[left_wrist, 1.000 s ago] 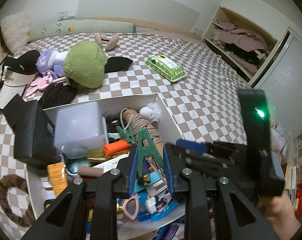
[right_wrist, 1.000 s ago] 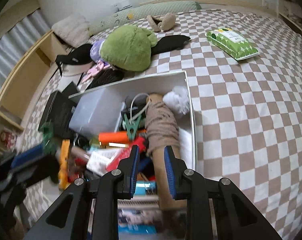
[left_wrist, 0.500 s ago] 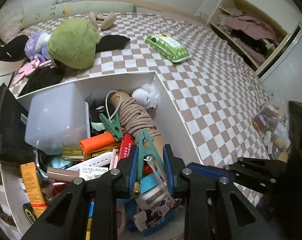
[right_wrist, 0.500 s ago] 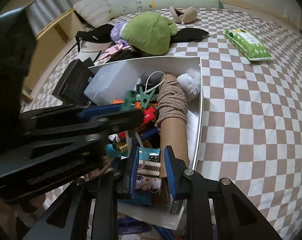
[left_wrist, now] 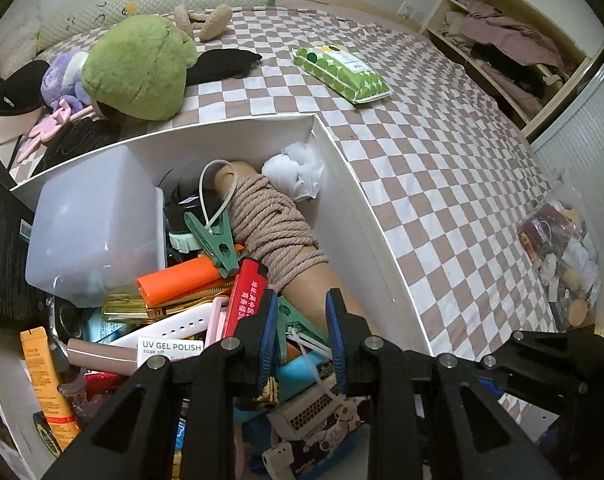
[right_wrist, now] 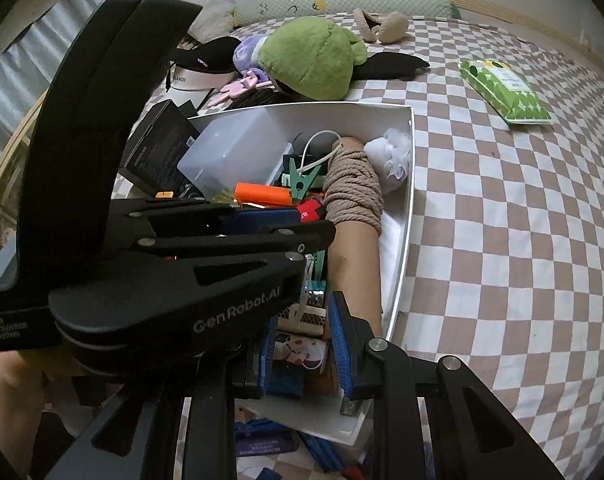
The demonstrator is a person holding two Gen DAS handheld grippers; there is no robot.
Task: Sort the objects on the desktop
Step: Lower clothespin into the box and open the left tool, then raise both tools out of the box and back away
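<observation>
An open white box (left_wrist: pixel 354 184) full of small items lies on a checkered bed. In it are a rope-wrapped cardboard tube (left_wrist: pixel 277 224), an orange lighter-like case (left_wrist: pixel 177 280) and a loose green clothespin (left_wrist: pixel 213 240). My left gripper (left_wrist: pixel 299 336) is low over the box's near end, shut on a second green clothespin (left_wrist: pixel 297 326) with white zip ties hanging from it. My right gripper (right_wrist: pixel 304 344) hovers over the box's near right corner (right_wrist: pixel 410 184), shut with nothing between its pads. In the right wrist view the left gripper's black body (right_wrist: pixel 181 260) fills the left side and hides much of the box.
A frosted plastic container (left_wrist: pixel 93 224) fills the box's far left. On the bed beyond lie a green plush (left_wrist: pixel 137 68), a green wipes pack (left_wrist: pixel 342 74) and a black cap (right_wrist: pixel 205 64). A black carton (left_wrist: pixel 1 248) stands left of the box, and a clear bag of trinkets (left_wrist: pixel 558 264) lies right.
My left gripper has come down toward the box with the green clothespin still in it. In the right wrist view the left gripper has swung in across the left side.
</observation>
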